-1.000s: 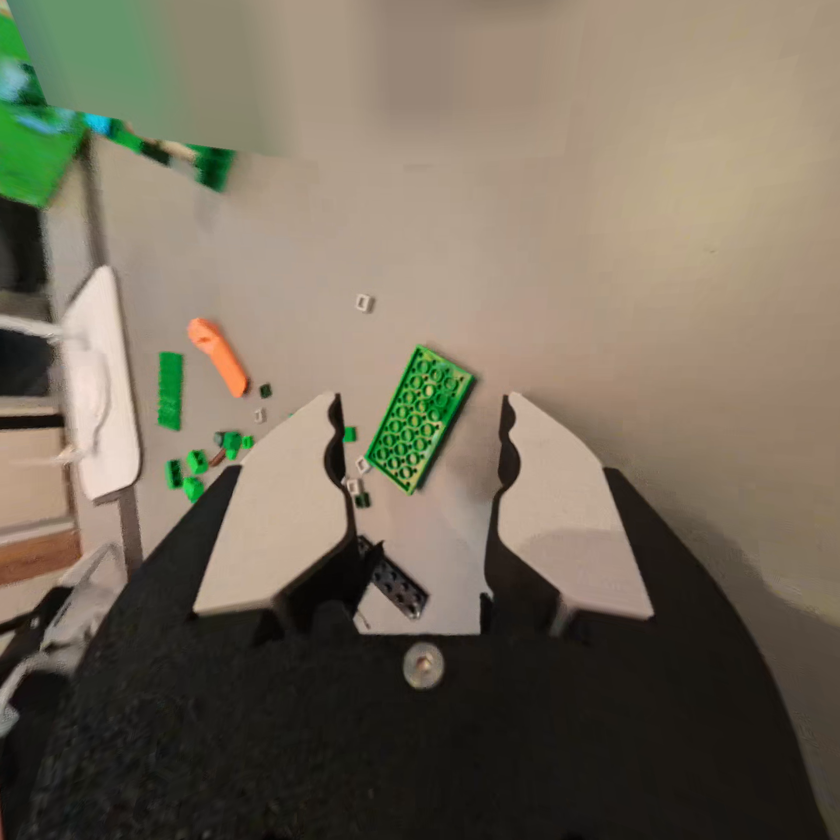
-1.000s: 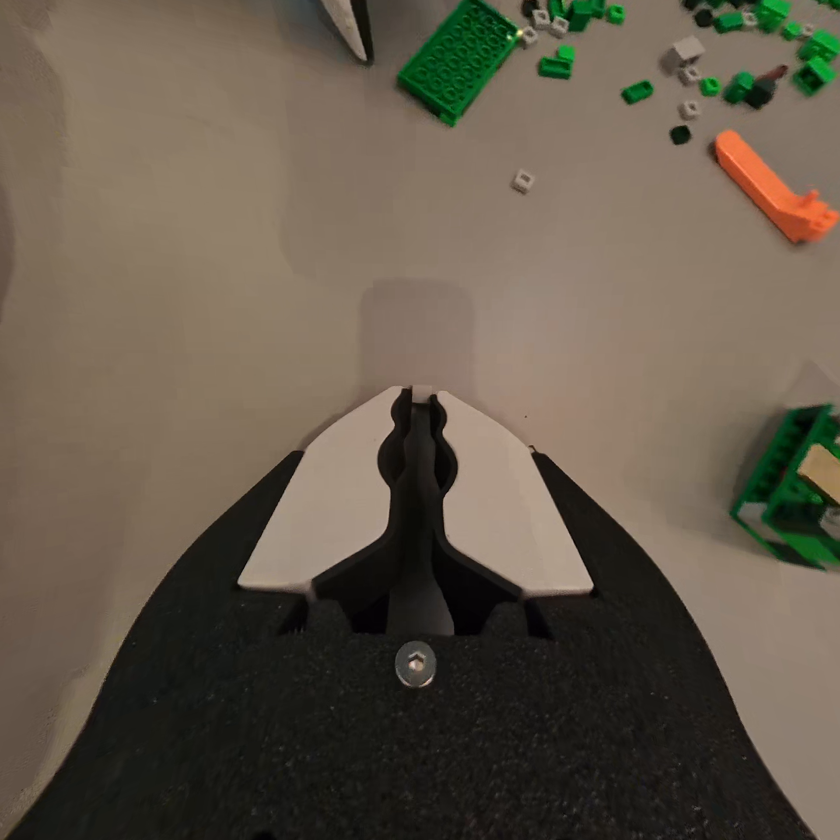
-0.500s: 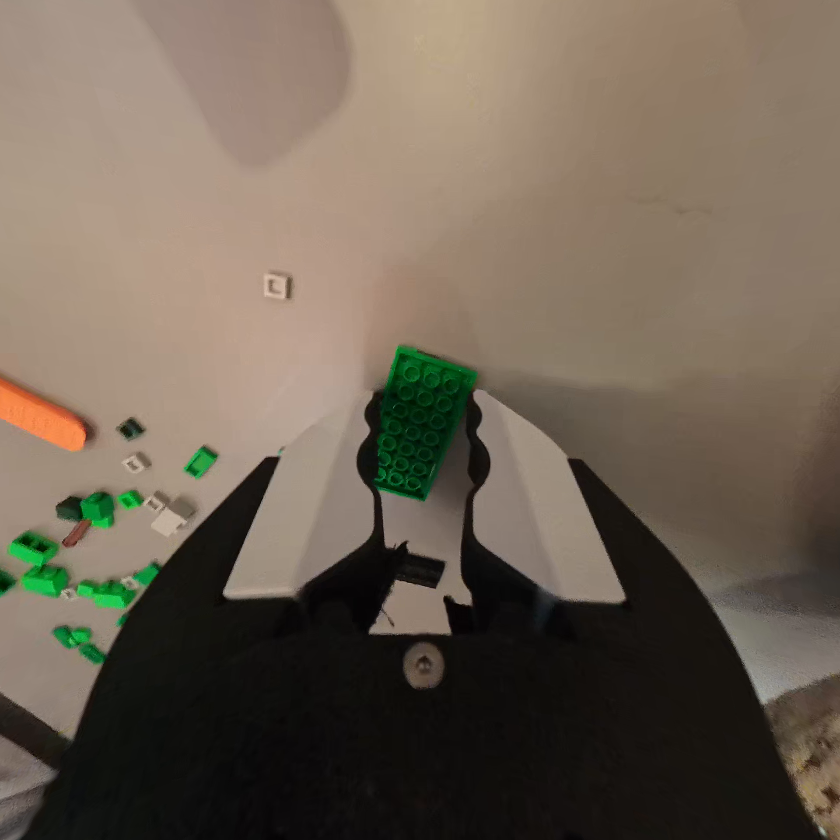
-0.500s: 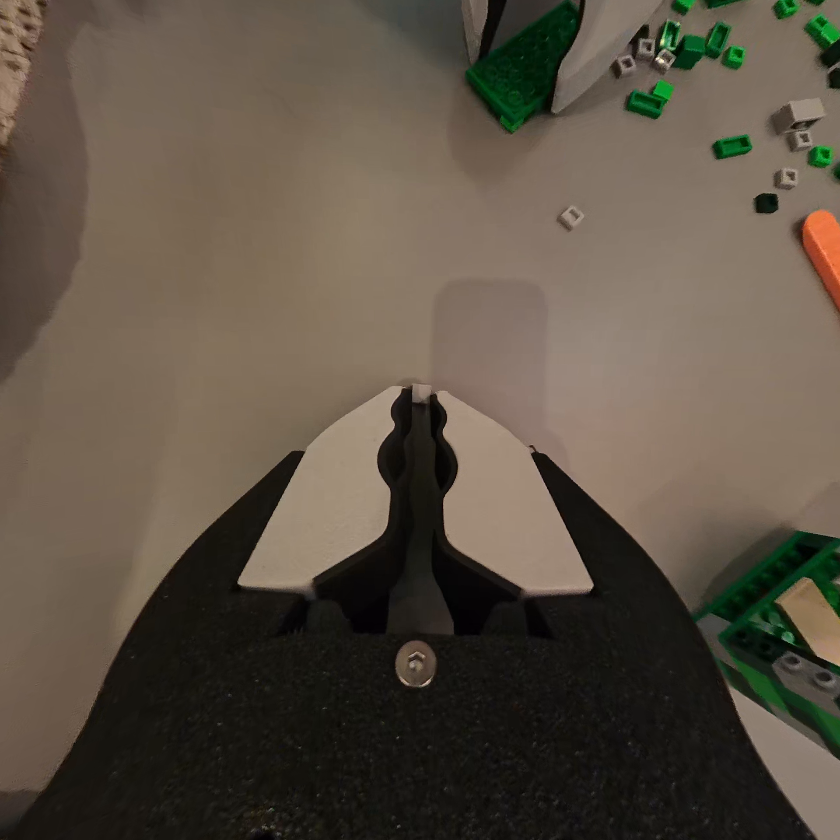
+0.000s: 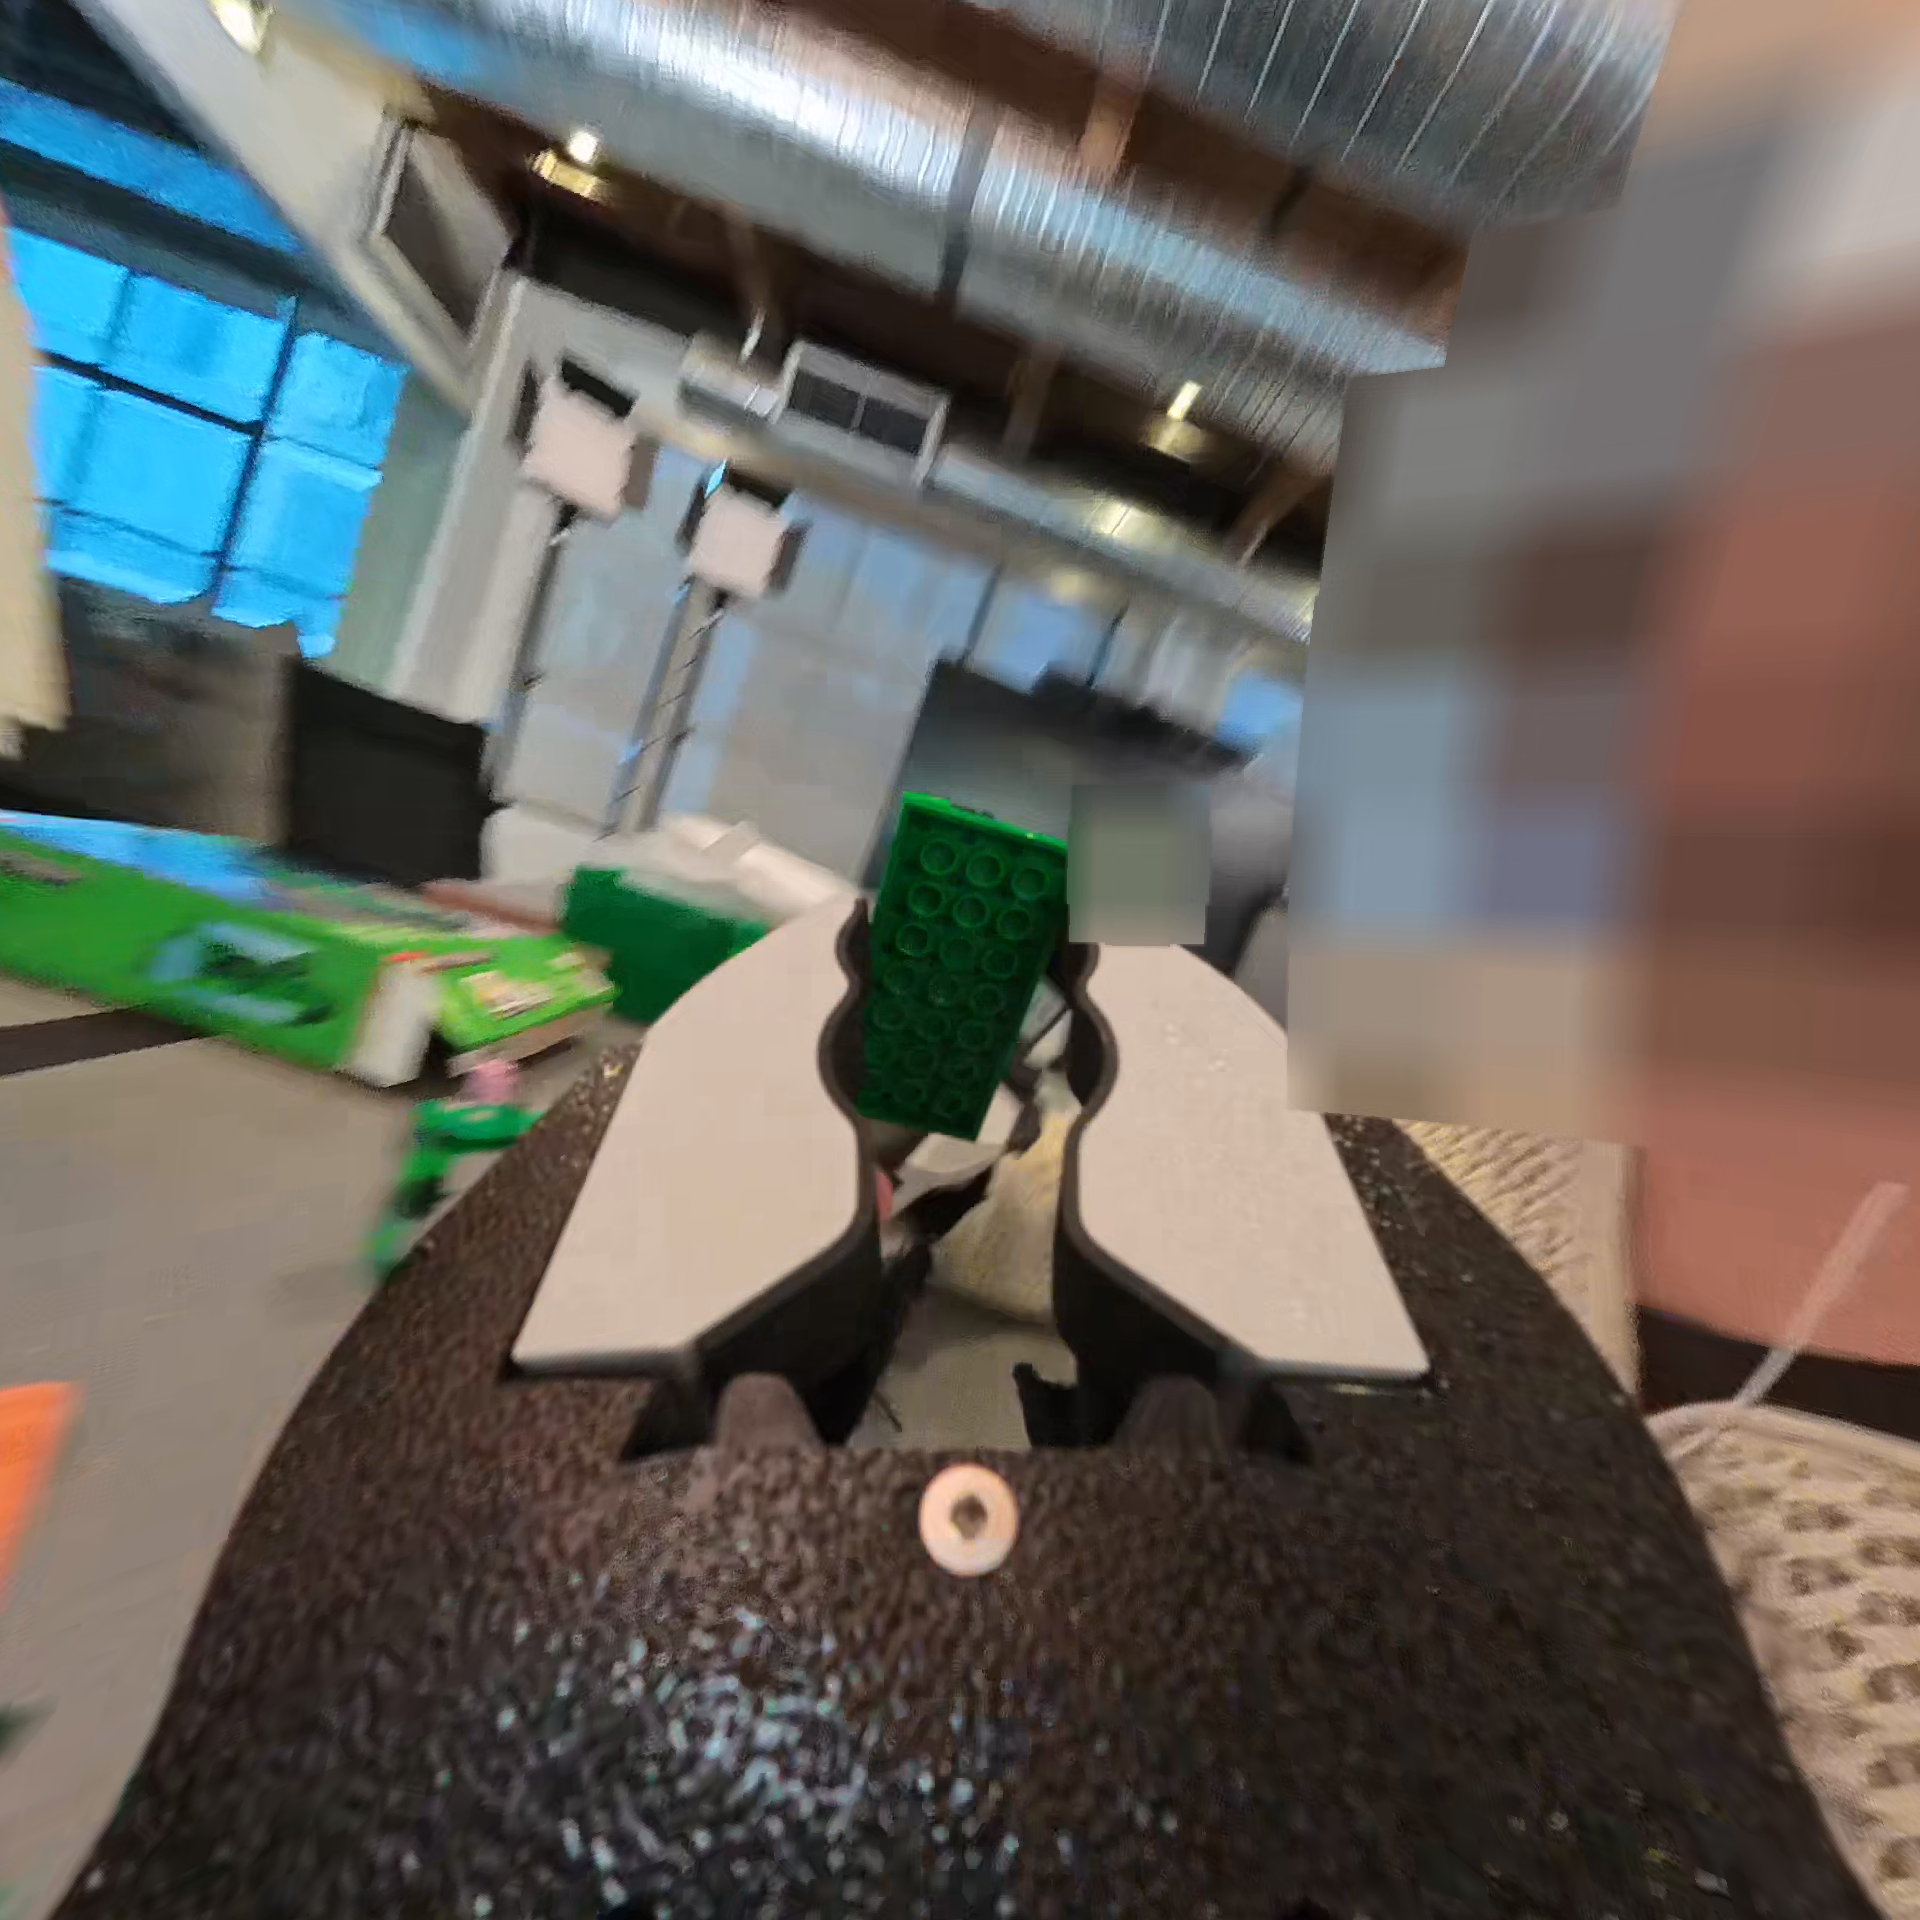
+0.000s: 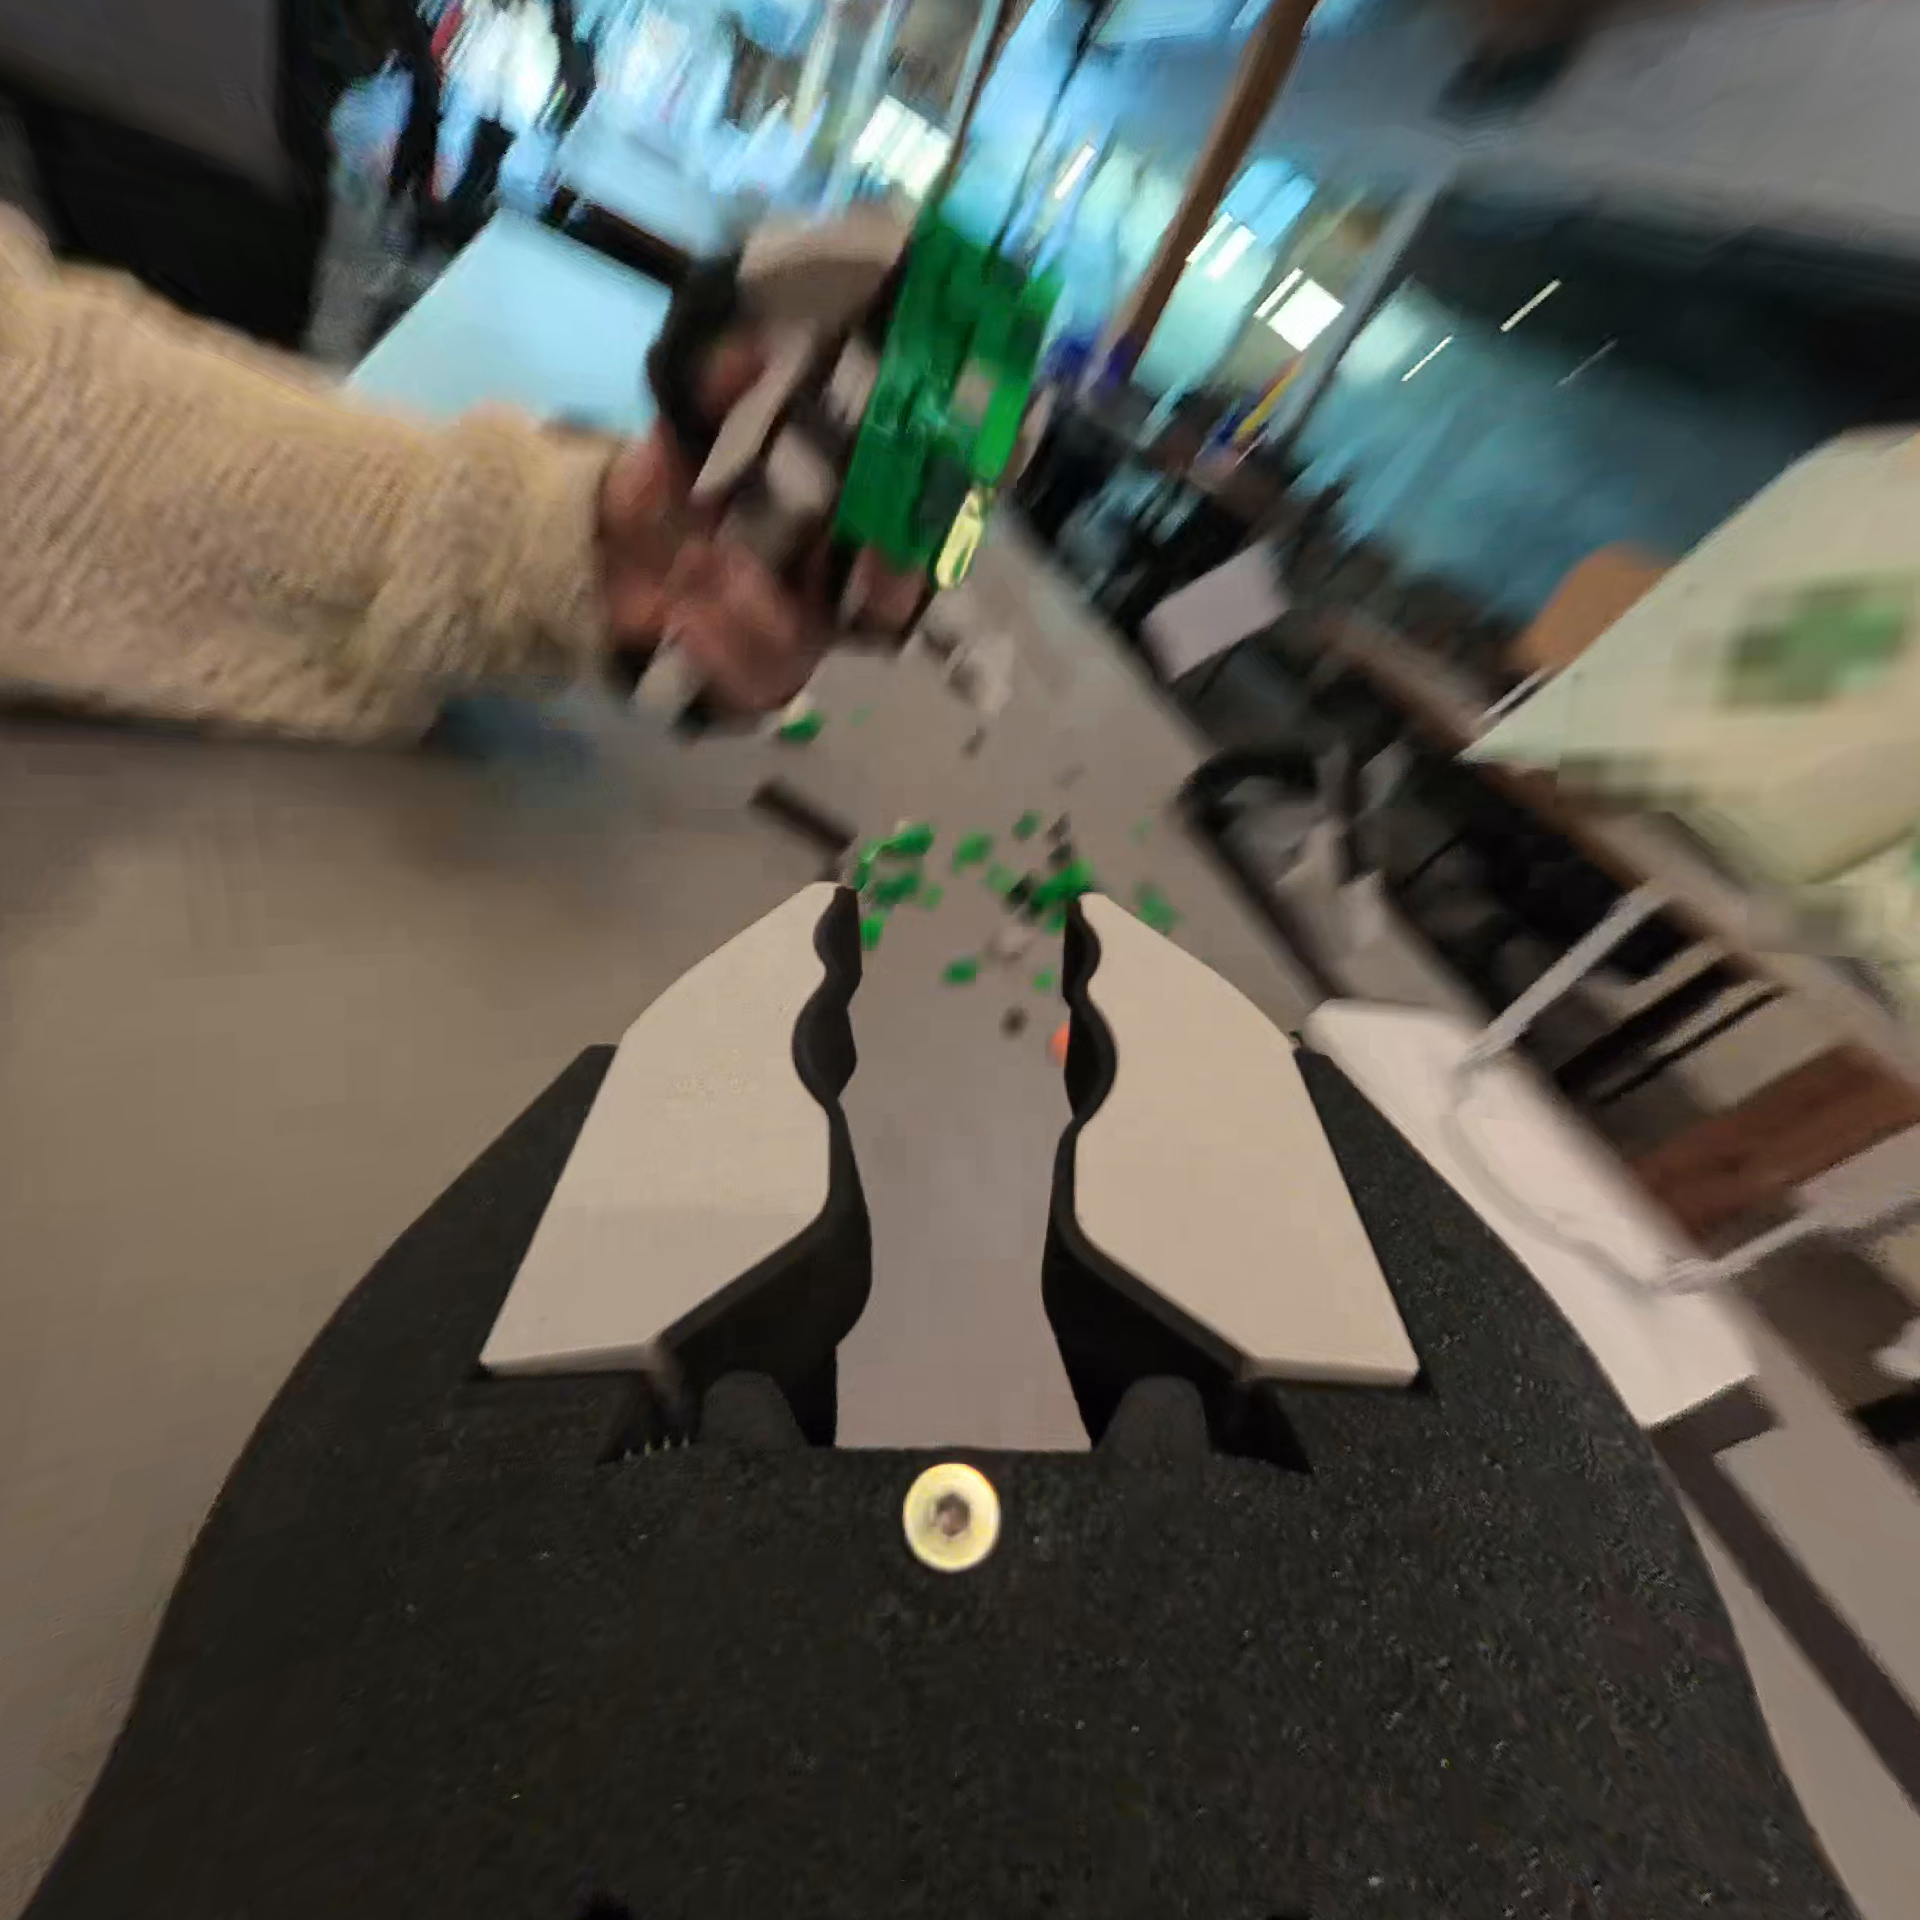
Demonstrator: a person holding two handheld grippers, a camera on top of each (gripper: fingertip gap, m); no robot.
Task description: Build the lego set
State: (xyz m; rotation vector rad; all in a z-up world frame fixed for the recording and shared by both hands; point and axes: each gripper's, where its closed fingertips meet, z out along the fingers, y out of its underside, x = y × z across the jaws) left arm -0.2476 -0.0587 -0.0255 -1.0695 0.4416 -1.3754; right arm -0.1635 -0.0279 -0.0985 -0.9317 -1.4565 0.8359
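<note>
The left gripper (image 5: 964,940) is clamped on a green plate (image 5: 961,966), raised off the table (image 5: 156,1195), its top end poking past the fingertips. A green box (image 5: 281,966) lies to its left; its print is too blurred to read. The right gripper (image 6: 964,909) is spread apart and holds nothing, with bare table between its fingers and loose green bricks (image 6: 971,868) just beyond the tips.

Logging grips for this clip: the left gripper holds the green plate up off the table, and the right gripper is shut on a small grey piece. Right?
Not quite. The right gripper is open and empty, as the right wrist view shows. The left gripper does hold the green plate up off the table.
</note>
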